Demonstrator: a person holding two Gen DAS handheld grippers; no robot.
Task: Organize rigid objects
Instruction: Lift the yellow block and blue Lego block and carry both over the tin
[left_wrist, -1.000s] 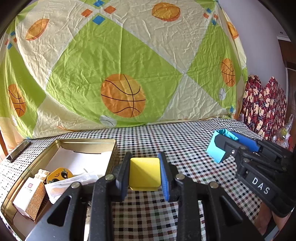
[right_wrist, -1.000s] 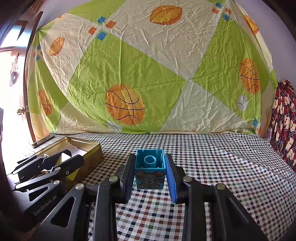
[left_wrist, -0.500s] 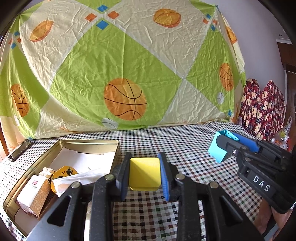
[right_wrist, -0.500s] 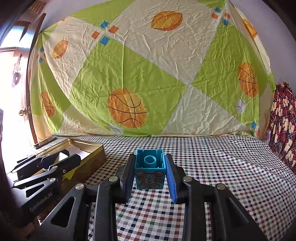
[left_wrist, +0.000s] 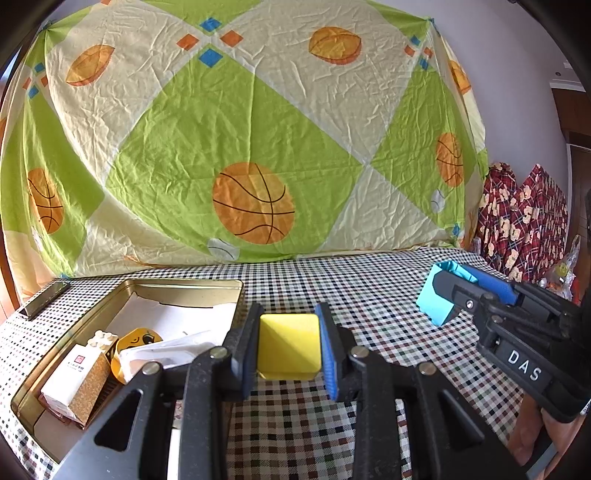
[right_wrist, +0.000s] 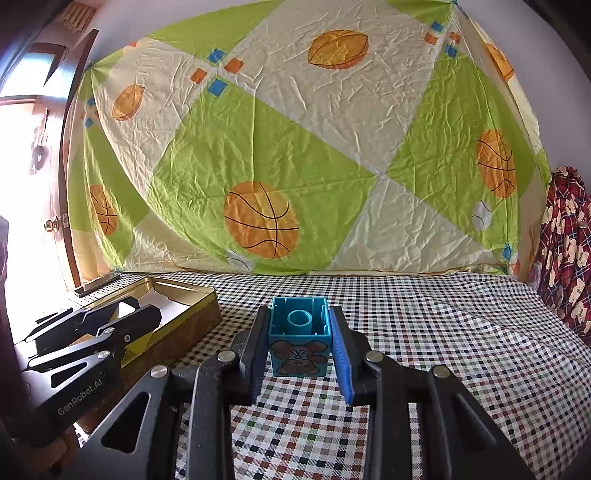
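left wrist view: we grip a yellow block in the left gripper and a blue block in the right gripper (both aloft); neither is in the tin at left yet.

Honestly not much is happening here. The left view is tilting up a touch, so the tin is sliding a bit lower and rightward in frame and more of the hanging sheet is showing. The right view is creeping up the same way.
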